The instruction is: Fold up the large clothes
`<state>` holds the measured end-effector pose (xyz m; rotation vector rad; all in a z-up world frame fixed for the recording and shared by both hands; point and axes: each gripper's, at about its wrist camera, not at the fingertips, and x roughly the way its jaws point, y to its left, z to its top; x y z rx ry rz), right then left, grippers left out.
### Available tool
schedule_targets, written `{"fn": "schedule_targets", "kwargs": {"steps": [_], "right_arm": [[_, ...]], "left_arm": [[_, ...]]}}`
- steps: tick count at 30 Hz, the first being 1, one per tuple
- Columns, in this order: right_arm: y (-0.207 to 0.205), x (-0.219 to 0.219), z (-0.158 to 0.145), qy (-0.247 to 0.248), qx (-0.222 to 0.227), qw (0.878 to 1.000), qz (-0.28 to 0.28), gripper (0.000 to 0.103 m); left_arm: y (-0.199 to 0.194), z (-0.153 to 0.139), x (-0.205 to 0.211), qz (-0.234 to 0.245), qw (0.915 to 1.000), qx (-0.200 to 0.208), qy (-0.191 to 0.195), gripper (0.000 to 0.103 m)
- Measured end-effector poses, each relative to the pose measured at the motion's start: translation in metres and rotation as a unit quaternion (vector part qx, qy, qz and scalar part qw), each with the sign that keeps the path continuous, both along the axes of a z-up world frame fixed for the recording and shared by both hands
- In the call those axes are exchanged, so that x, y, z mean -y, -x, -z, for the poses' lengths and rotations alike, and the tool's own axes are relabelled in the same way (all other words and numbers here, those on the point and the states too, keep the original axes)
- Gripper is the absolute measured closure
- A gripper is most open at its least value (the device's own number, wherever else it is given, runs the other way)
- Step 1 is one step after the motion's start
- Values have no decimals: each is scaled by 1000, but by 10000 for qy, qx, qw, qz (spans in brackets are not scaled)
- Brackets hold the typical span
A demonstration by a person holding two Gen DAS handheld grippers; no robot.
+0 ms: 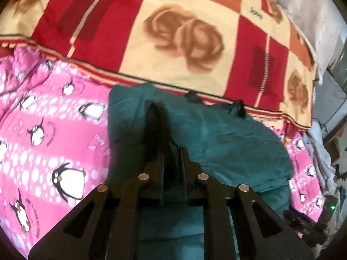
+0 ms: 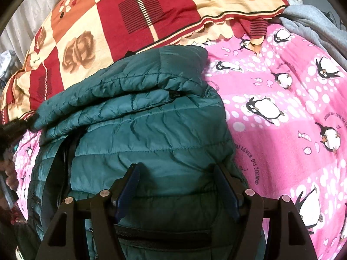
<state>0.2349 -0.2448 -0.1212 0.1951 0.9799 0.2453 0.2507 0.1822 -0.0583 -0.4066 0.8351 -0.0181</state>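
A teal quilted jacket (image 2: 151, 130) lies folded on the bed, with one padded layer doubled over its top. My right gripper (image 2: 176, 170) stands open just over the jacket's near part, one blue-padded finger (image 2: 128, 186) on each side of a quilted panel. In the left wrist view, the same teal jacket (image 1: 227, 143) spreads out below my left gripper (image 1: 172, 155). That gripper is shut on a dark strip of the jacket's fabric (image 1: 157, 125), which sticks up past the fingertips. The picture there is blurred.
A pink penguin-print blanket (image 2: 282, 119) covers the bed around the jacket. Behind it lies a red, cream and orange rose-pattern cover (image 1: 184, 32). Grey cloth (image 2: 314, 26) is heaped at the far right. A dark device with a green light (image 1: 331, 207) sits at the bed's right edge.
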Motion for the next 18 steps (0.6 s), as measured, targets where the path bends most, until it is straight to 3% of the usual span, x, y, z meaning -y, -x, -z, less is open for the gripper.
{"fn": "schedule_targets", "kwargs": {"steps": [2, 3, 4, 6, 10, 13, 16, 18], "right_arm": [[0, 0, 0, -13, 0, 10000, 2, 35], [0, 1, 0, -21, 0, 10000, 3, 35], [0, 1, 0, -34, -1, 10000, 6, 35], [0, 2, 0, -66, -6, 10000, 8, 35], [2, 4, -5, -158, -14, 9999, 19, 35], [7, 18, -34, -470, 299, 9984, 78, 36], [0, 29, -79, -412, 888, 9951, 103, 36], [-15, 33, -98, -341, 1031, 9941, 40, 36]], "left_arm": [[0, 10, -5, -42, 9996, -178, 191, 76], [2, 14, -9, -116, 9992, -276, 260, 60], [6, 15, -11, -172, 9990, -271, 300, 51], [16, 13, -17, -240, 9990, -171, 334, 44], [35, -5, -28, -712, 9971, 21, 274, 44], [41, -35, -27, -1002, 9944, 313, 111, 44], [32, -68, -22, -946, 9941, 457, 252, 44], [17, -89, -11, -611, 9964, 558, 181, 44]]}}
